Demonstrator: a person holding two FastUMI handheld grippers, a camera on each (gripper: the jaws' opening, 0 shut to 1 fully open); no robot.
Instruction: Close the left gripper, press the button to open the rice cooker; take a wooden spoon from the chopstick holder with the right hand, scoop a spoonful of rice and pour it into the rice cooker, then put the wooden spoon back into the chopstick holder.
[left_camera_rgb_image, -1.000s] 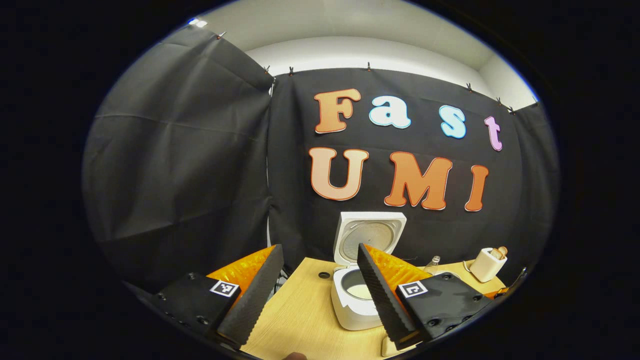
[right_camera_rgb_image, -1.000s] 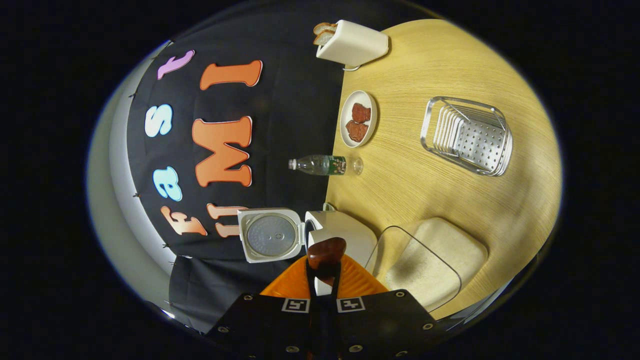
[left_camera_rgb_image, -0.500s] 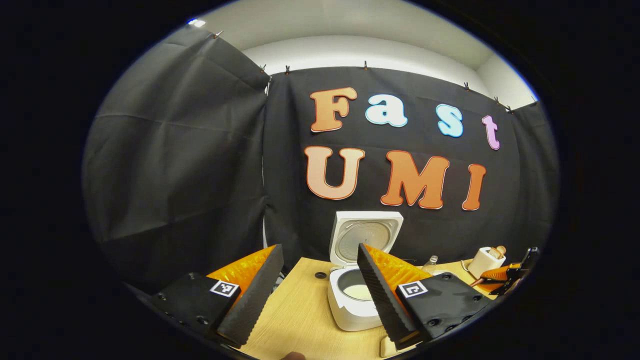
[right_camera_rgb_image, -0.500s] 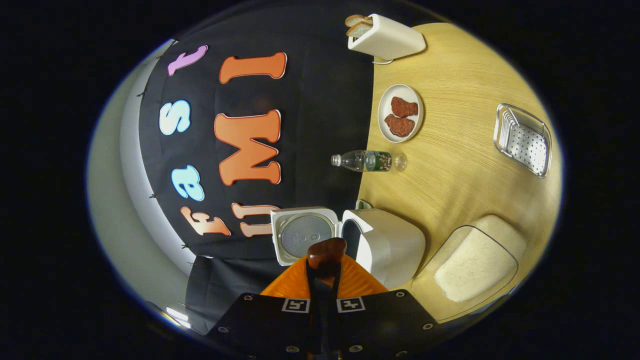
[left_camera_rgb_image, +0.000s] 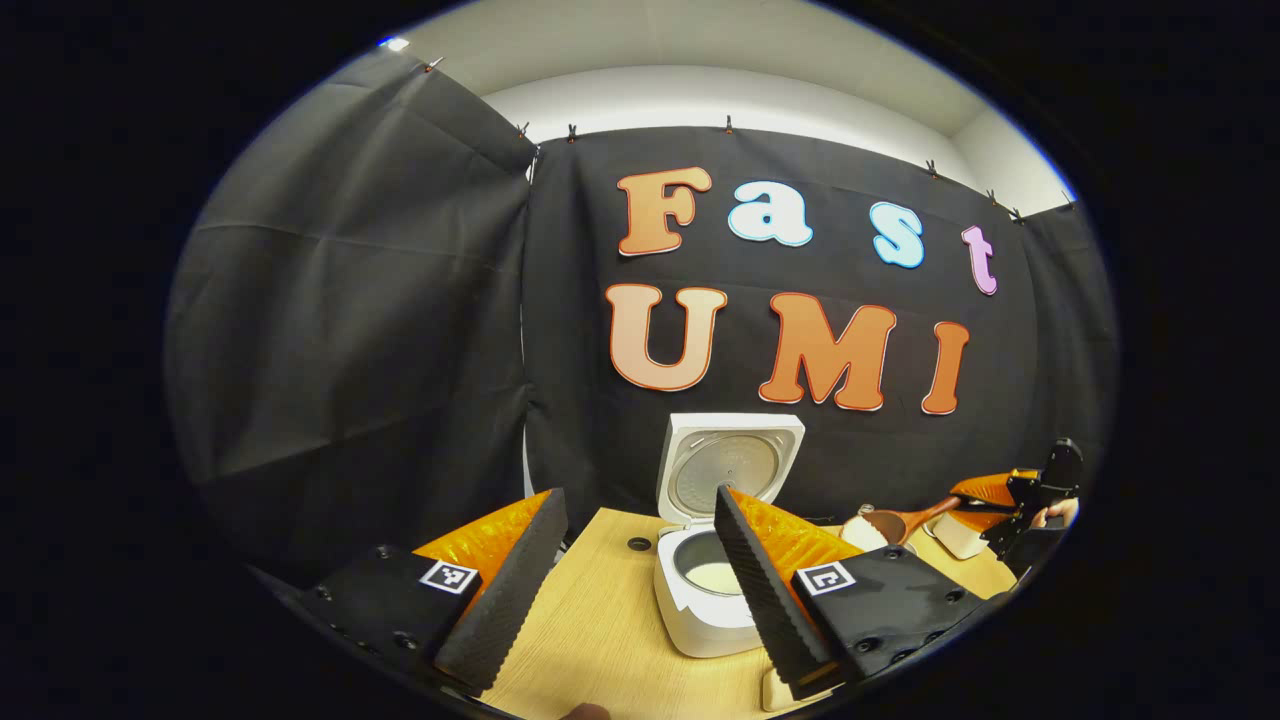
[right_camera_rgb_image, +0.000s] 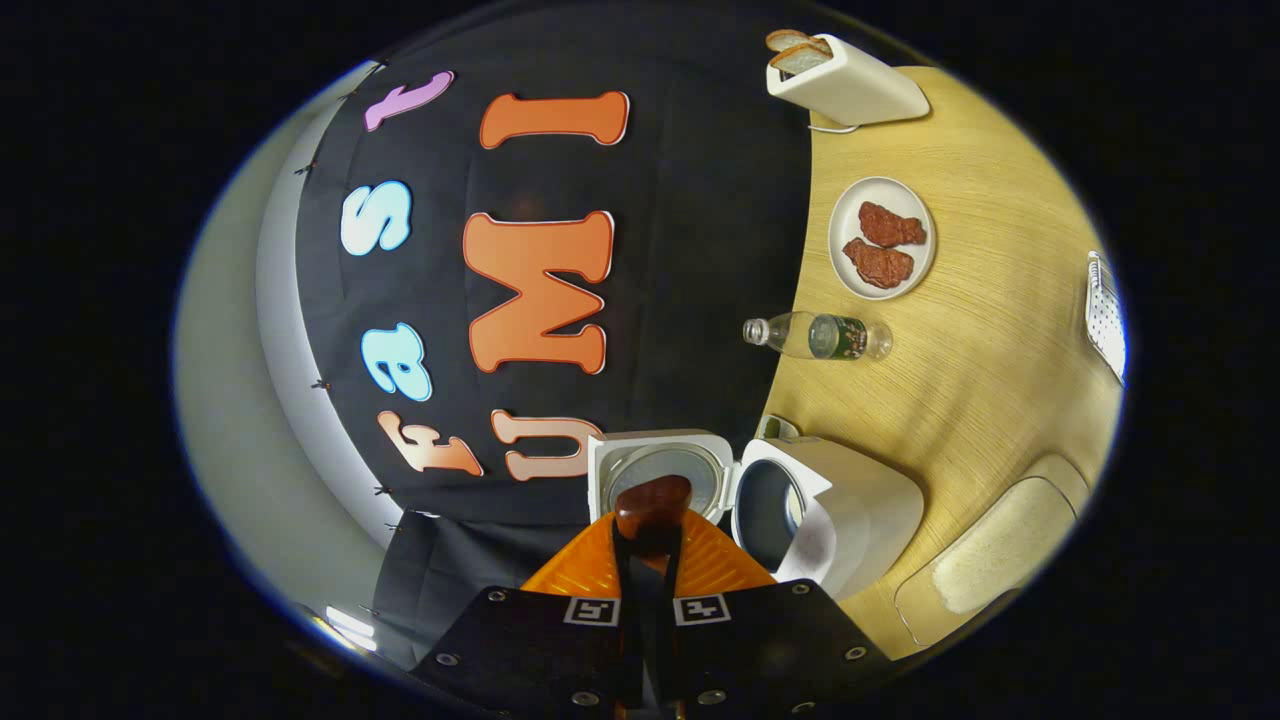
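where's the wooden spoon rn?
The wooden spoon is clamped in the right tongs; in the left gripper view its bowl is in the air at lower right, right of the open rice cooker.

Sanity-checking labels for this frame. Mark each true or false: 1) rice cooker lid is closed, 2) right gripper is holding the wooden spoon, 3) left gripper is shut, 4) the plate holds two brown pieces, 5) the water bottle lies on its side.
1) False. The rice cooker has its lid raised upright, pot exposed.
2) True. The right gripper is shut on the wooden spoon, whose bowl sticks out past the fingers.
3) False. The left gripper is open, fingers wide apart.
4) True. The plate carries two brown pieces.
5) False. The water bottle stands upright on the table.
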